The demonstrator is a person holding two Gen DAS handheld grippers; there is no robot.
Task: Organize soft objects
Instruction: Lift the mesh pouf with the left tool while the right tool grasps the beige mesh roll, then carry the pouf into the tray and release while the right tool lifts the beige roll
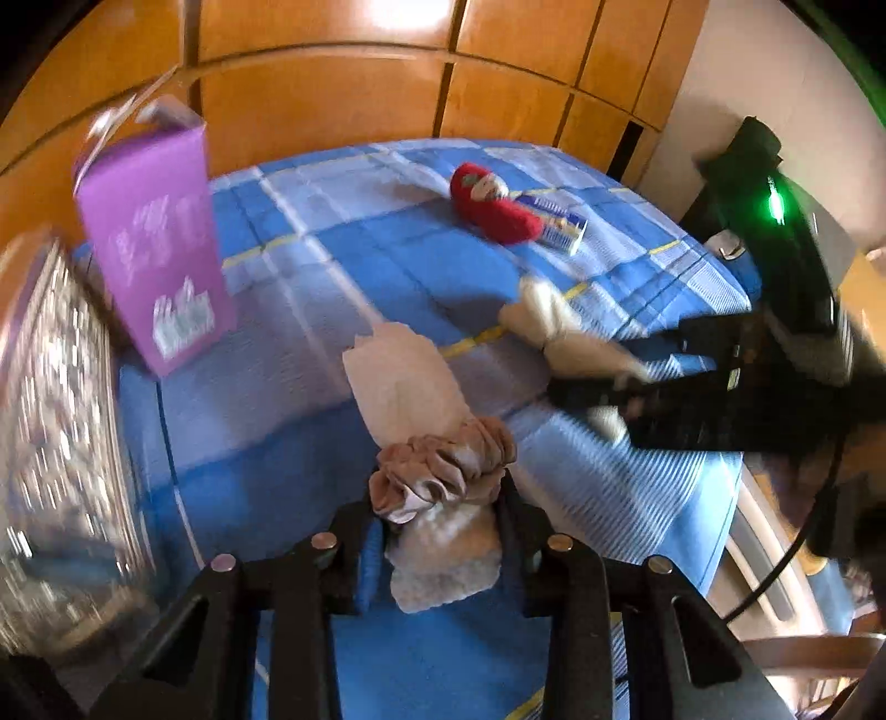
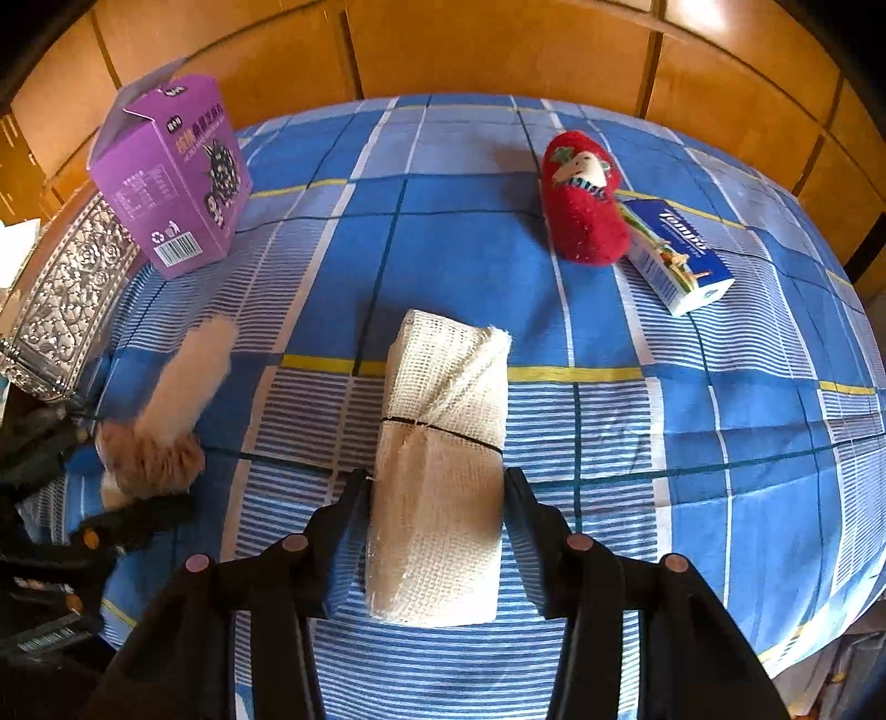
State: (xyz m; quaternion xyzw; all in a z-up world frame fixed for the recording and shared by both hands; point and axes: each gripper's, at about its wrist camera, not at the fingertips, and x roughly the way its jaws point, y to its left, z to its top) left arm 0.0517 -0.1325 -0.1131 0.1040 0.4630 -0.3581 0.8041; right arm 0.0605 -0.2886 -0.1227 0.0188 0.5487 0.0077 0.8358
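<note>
My left gripper (image 1: 440, 518) is shut on a beige fluffy cloth (image 1: 404, 387) bound by a brown scrunchie (image 1: 443, 468) and holds it over the blue checked bedspread (image 1: 288, 443). It also shows in the right wrist view (image 2: 183, 376). My right gripper (image 2: 437, 487) is shut on a cream mesh cloth roll (image 2: 443, 443) tied with a black band; the roll also shows in the left wrist view (image 1: 554, 321). A red plush toy (image 2: 581, 199) lies at the far right of the bed, also in the left wrist view (image 1: 493, 205).
A purple carton (image 2: 166, 171) stands at the far left of the bed, next to a silver embossed box (image 2: 61, 299). A blue-and-white tissue pack (image 2: 675, 249) lies beside the red toy. Wooden wardrobe panels (image 2: 498, 50) stand behind the bed.
</note>
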